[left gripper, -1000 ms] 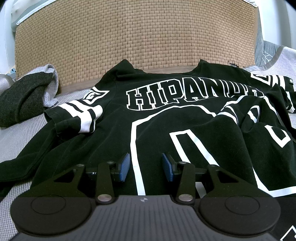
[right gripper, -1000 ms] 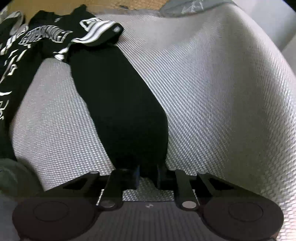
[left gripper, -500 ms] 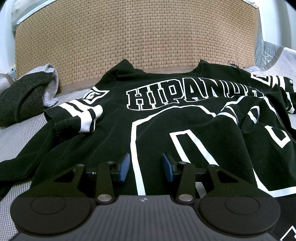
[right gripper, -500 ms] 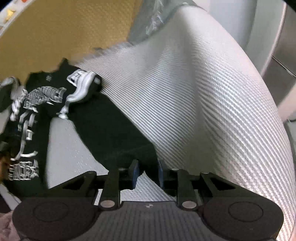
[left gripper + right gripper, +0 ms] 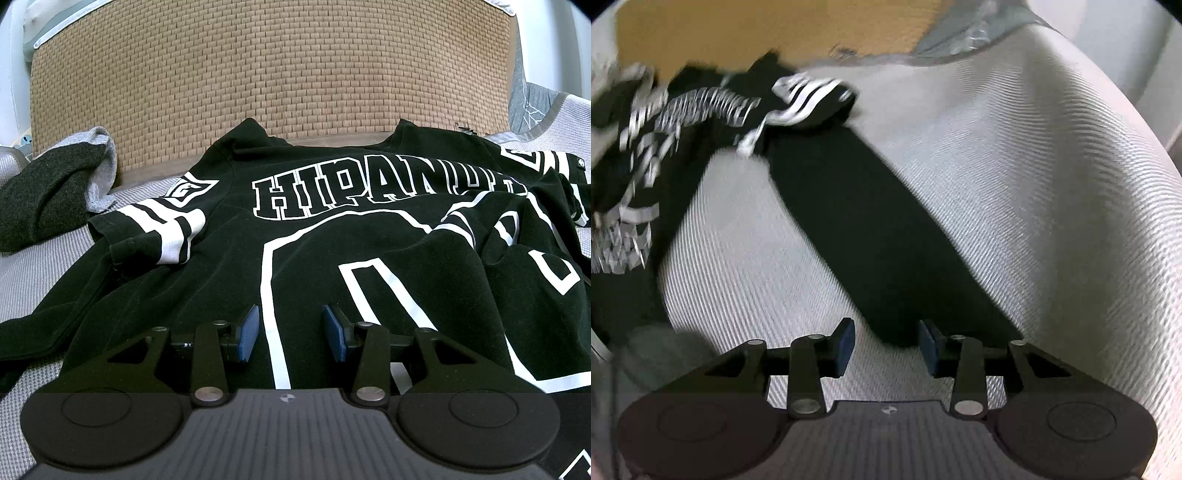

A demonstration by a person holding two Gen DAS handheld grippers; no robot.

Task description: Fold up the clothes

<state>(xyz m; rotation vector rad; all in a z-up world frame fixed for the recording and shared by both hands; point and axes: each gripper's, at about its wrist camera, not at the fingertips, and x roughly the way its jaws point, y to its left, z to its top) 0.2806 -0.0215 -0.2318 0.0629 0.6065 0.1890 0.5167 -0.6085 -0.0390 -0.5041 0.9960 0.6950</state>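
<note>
A black T-shirt [image 5: 332, 229] with white block lettering lies spread on a grey woven cover [image 5: 33, 280]. Its striped sleeve [image 5: 166, 229] points left. My left gripper [image 5: 291, 328] hovers low over the shirt's lower part, open, blue pads apart with nothing clamped. In the right wrist view a long black strip of the shirt [image 5: 857, 229] runs diagonally from the striped sleeve [image 5: 809, 99] down to my right gripper [image 5: 886, 339]. Its jaws are opening; the strip's end lies between the pads, which do not press on it.
A tan woven mat [image 5: 277, 66] stands upright behind the shirt. A dark grey garment [image 5: 48, 199] lies bunched at the left. A grey patterned cushion [image 5: 532, 107] sits at the back right. The grey cover [image 5: 1034, 184] slopes away on the right.
My right gripper's jaws have spread and let go of the black cloth end they pinched, and that hand has shifted. The left gripper and the shirt under it have not moved.
</note>
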